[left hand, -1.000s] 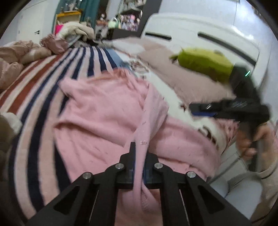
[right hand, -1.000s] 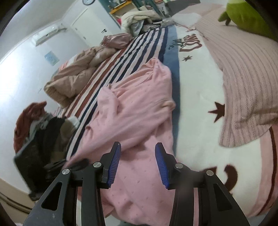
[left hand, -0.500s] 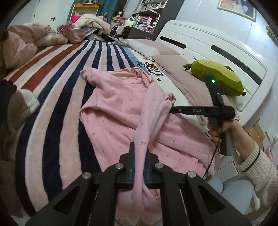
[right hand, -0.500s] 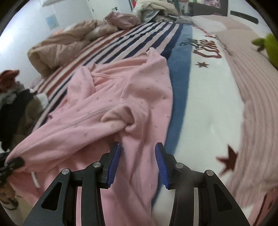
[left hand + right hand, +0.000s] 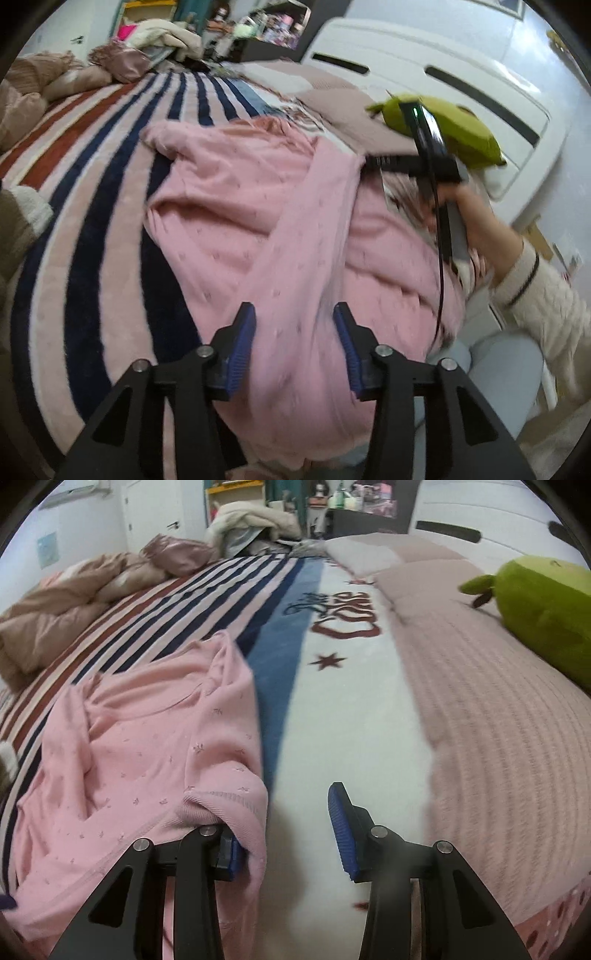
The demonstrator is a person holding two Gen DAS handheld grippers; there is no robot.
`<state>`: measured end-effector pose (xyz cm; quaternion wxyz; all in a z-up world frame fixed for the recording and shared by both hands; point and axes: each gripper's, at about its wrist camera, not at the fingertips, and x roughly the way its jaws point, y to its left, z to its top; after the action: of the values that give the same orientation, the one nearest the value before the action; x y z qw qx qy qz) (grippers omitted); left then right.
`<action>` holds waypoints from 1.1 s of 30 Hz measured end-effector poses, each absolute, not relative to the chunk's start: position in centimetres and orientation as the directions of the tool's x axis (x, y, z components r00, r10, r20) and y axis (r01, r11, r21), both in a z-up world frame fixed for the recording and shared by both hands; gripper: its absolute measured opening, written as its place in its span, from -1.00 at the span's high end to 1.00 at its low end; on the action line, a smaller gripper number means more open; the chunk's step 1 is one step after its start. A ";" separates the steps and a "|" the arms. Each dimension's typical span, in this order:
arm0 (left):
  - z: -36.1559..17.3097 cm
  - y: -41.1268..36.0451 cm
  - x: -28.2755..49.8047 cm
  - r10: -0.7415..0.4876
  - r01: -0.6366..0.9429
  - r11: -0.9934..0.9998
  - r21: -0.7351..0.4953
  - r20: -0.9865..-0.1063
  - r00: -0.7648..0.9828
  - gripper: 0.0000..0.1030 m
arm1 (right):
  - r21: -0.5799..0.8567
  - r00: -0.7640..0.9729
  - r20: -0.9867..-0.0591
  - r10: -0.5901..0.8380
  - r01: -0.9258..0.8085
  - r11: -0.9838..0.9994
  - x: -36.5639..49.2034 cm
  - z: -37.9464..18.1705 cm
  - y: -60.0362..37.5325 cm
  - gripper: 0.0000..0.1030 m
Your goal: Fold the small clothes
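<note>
The garment (image 5: 236,206) lies spread on the bed (image 5: 92,206), its sleeve (image 5: 306,236) draped across it toward the near edge. Behind it, to the right, a plush toy (image 5: 465,133) rests on the pillows (image 5: 480,686) before the headboard (image 5: 443,74). Crumpled bedding (image 5: 62,602) sits at the bed's far left.

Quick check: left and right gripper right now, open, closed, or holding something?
Left gripper: open, jaws just opened, pink garment sleeve lies loose between them.
Right gripper: open, holding nothing; the garment's cuff drapes over one finger.
</note>
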<state>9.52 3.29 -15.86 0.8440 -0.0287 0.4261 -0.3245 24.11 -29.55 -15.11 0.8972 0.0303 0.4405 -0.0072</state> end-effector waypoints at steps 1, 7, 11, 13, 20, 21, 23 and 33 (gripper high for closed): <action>-16.2 3.3 9.2 -0.582 0.535 0.776 -0.333 -0.705 0.406 0.16 | 0.057 0.608 -0.793 0.018 0.045 0.997 24.2 -15.0 -29.8 0.32; -16.3 4.1 6.3 -0.603 0.591 0.733 -0.336 -0.724 0.336 0.04 | 0.035 0.603 -0.797 -0.023 0.084 0.996 24.4 -15.0 -31.2 0.29; -16.4 5.8 5.2 -0.561 0.547 0.777 -0.312 -0.737 0.378 0.02 | 0.060 0.559 -0.829 0.022 0.050 0.997 24.4 -15.7 -31.0 0.27; -16.6 6.0 5.1 -0.554 0.534 0.786 -0.312 -0.739 0.383 0.00 | 0.092 0.560 -0.826 0.063 0.024 0.995 23.3 -15.4 -30.8 0.19; -18.8 3.6 3.8 -0.463 0.519 0.824 -0.227 -0.799 0.385 0.02 | 0.123 0.570 -0.811 0.134 -0.058 0.991 17.2 -12.8 -30.8 0.04; -19.0 3.4 3.6 -0.426 0.506 0.841 -0.191 -0.811 0.402 0.13 | 0.126 0.572 -0.809 0.138 -0.061 0.990 16.4 -12.6 -30.9 0.04; -19.1 3.5 3.1 -0.324 0.485 0.871 -0.080 -0.835 0.445 0.86 | 0.142 0.570 -0.807 0.157 -0.071 0.987 14.7 -12.3 -31.1 0.04; -18.0 9.1 2.1 -0.490 0.407 0.856 -0.319 -0.751 0.443 -0.13 | 0.293 0.382 -0.839 0.388 -0.284 0.913 7.7 -14.5 -32.5 -0.05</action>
<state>2.14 9.08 -18.01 0.8482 -0.0455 0.4567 -0.2644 7.72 -32.45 -14.50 0.8297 0.0504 0.5178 0.2025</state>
